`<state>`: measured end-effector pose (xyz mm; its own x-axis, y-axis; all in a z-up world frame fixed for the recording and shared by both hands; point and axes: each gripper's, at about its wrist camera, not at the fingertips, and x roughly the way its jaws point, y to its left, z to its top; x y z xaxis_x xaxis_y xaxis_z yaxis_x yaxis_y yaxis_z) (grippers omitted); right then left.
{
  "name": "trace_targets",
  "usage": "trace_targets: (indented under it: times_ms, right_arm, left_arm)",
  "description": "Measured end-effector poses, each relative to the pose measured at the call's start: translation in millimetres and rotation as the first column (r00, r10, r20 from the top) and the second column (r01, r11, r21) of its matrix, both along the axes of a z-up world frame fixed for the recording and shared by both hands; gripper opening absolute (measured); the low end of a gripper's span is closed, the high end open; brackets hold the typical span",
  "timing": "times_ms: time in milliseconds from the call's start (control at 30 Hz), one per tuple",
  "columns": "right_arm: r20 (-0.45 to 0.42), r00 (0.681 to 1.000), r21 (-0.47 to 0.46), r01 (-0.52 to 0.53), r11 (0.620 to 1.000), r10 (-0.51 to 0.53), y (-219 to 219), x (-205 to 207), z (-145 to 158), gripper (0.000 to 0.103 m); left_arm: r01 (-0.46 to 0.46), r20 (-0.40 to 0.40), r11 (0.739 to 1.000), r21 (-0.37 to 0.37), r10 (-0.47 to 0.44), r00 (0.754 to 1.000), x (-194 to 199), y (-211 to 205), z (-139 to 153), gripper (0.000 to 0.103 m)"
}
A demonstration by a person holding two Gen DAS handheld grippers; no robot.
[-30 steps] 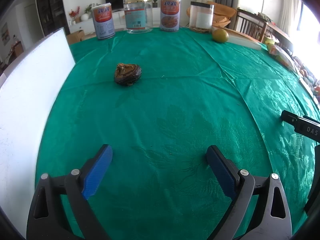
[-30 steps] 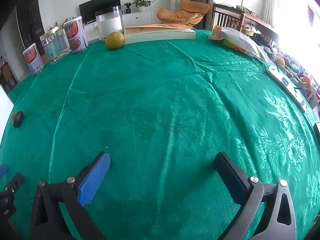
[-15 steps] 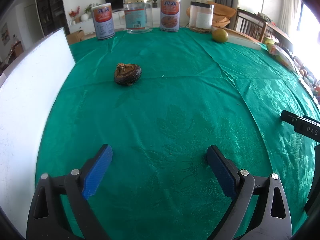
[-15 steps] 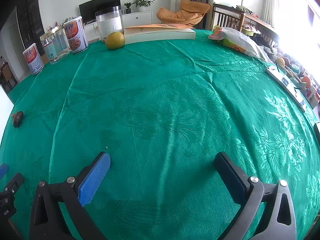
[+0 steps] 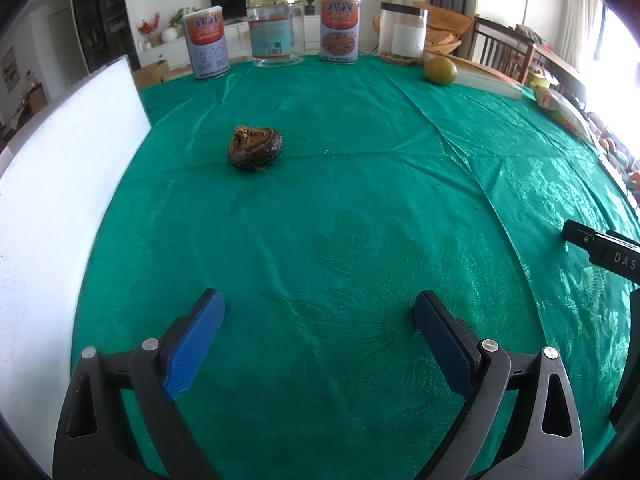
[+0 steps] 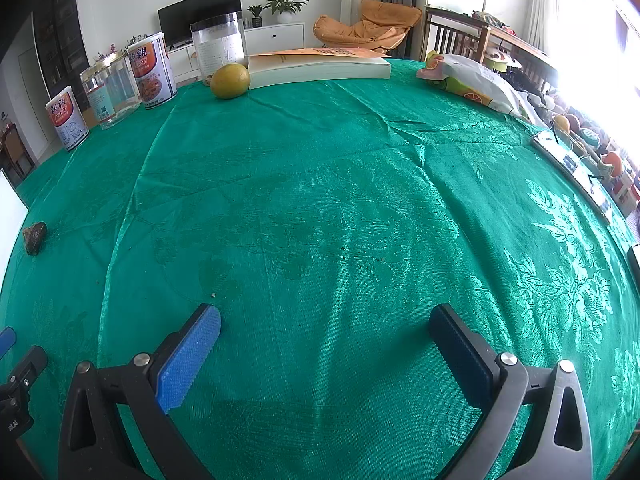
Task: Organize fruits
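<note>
Nothing had moved since the earlier frames. A green tablecloth (image 5: 360, 200) filled a sunlit living room. The yellow-green fruit (image 6: 230, 81) touched a book (image 6: 320, 68) at the far edge. Left gripper (image 5: 318, 312) and right gripper (image 6: 324, 324) stayed wide, empty.

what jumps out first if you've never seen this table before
The shiny green tablecloth fills both views, nearly bare under two open grippers, left and right. A dark wrinkled lump sits alone ahead of the left gripper, near a white board. At the far edge, a yellow-green round fruit touches a thick book beside a row of cans and jars.
</note>
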<state>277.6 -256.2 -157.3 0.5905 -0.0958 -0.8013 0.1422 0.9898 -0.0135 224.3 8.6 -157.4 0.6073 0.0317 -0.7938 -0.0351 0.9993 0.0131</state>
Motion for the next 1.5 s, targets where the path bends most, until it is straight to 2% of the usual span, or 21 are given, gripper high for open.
trace_targets:
  times_ms: [1500]
  right_arm:
    - [0.000, 1.000, 0.000, 0.000, 1.000, 0.000, -0.1, -0.1, -0.2, 0.103]
  left_arm:
    - [0.001, -0.001, 1.000, 0.000, -0.001, 1.000, 0.1, -0.2, 0.0, 0.098]
